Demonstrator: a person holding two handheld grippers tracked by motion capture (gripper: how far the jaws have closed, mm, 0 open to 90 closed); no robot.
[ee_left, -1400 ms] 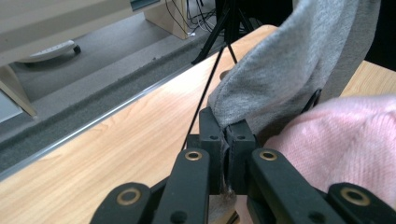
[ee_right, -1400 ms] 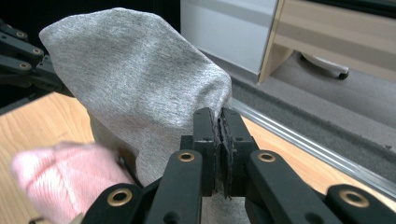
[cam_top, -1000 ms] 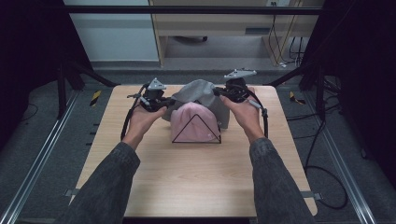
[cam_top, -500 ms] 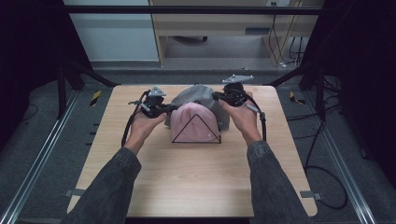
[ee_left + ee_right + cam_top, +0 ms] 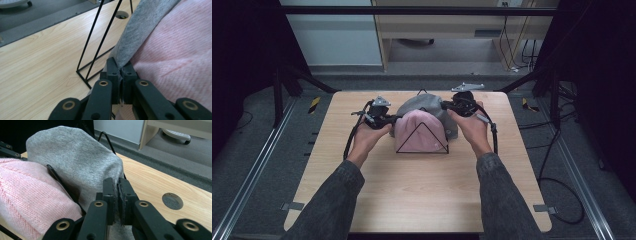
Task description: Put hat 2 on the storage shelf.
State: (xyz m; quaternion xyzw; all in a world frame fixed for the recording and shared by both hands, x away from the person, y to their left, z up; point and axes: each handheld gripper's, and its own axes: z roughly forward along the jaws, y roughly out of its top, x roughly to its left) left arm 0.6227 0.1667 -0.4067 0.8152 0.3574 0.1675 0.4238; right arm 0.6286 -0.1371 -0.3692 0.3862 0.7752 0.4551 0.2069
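- Looking down from the high view, a grey beanie (image 5: 428,106) and a pink beanie (image 5: 420,132) both sit on a black wire rack (image 5: 422,142) in the middle of the wooden table (image 5: 412,200), the grey one behind, the pink one in front. I judge the work to be pulling the grey hat down over the frame; it looks mostly seated, and what seems left is settling the hem and letting go.
- In the same view the left gripper (image 5: 387,120) meets the hats at their left side and the right gripper (image 5: 451,107) at the grey hat's right edge, one hand behind each.
- In the left gripper view, the left gripper (image 5: 121,75) has its jaws drawn nearly together, pinching a fold of the grey beanie (image 5: 140,32) at its lower edge. The pink beanie (image 5: 180,57) lies against the right of that fold, and the rack (image 5: 100,42) stands on the table (image 5: 37,62) just to the left.
- In the right gripper view, the right gripper (image 5: 117,195) is likewise clamped narrow, with grey fabric caught between the pads at the hem of the grey beanie (image 5: 75,160). The pink beanie (image 5: 32,192) sits lower left, a black rack wire (image 5: 62,186) between the two hats.
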